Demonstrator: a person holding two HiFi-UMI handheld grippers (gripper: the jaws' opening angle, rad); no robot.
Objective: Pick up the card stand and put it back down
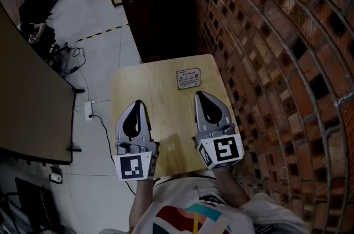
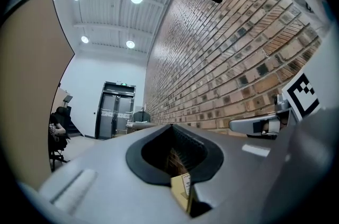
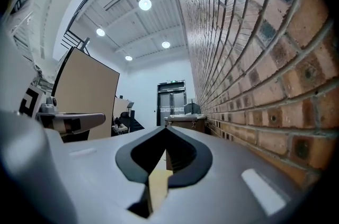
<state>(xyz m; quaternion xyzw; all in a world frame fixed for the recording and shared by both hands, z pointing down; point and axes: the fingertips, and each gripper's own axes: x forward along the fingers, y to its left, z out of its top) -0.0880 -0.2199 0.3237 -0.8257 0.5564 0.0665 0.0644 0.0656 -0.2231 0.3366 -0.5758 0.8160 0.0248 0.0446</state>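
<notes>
**A:** While we're on the head view, where's the stand (image 1: 188,78)?
**B:** Far part of the desk (image 1: 155,89), long side running left-right. It's just ahead of the right gripper (image 1: 198,94). The left gripper (image 1: 138,103) is farther off.
**A:** Left gripper view?
**B:** Jaws together, empty. Looks like the stand shows in the gap below them.
**A:** Right gripper view?
**B:** Clenched, nothing held. The right one should take it.

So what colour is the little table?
The table is light yellowish-brown wood. It shows best in the head view.
</notes>
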